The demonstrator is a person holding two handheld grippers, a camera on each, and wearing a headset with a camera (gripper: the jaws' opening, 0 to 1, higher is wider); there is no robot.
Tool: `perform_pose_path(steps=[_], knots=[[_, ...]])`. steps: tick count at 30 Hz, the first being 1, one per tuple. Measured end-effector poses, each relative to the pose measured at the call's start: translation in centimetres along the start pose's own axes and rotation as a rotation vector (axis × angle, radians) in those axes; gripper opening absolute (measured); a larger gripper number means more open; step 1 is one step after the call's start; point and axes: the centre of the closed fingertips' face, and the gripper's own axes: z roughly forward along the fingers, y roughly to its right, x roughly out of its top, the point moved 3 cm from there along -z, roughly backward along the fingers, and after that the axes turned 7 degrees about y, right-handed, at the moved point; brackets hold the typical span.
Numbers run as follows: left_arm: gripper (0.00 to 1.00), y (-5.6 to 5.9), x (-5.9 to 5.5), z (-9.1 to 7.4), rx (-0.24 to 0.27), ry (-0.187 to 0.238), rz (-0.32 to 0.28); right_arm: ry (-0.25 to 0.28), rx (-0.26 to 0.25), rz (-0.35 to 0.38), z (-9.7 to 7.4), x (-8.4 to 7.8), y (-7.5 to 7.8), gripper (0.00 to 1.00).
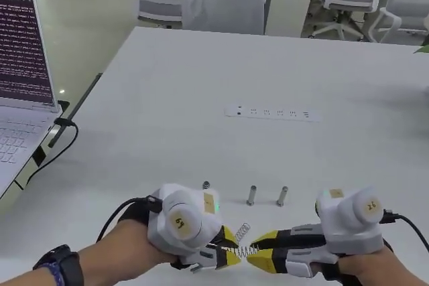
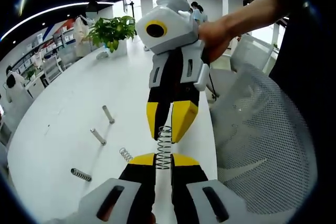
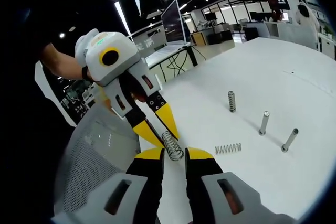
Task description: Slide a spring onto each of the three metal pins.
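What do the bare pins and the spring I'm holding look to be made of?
The two bare pins: smooth and silvery-grey with bright highlights, so probably steel, polished or plated. The held spring: thin, shiny coiled wire, likely spring steel; the exact alloy can't be told.

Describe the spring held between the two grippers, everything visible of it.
The spring is a thin, open-wound coil of bare silvery wire with gaps between its turns. It lies roughly level and straight, bridging the yellow tips of both grippers: the left gripper pinches one end, the right gripper the other. It seems lifted clear of the white table and sits nearer the person than the pins, threaded on none of them.
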Motion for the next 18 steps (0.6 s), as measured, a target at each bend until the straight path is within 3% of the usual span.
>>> perform_pose_path(steps=[18], knots=[[0.02,0.17,0.21,0.34,0.003,0.016,0.030,-0.029,0.025,-0.058,-0.13,0.75,-0.59,0.08]])
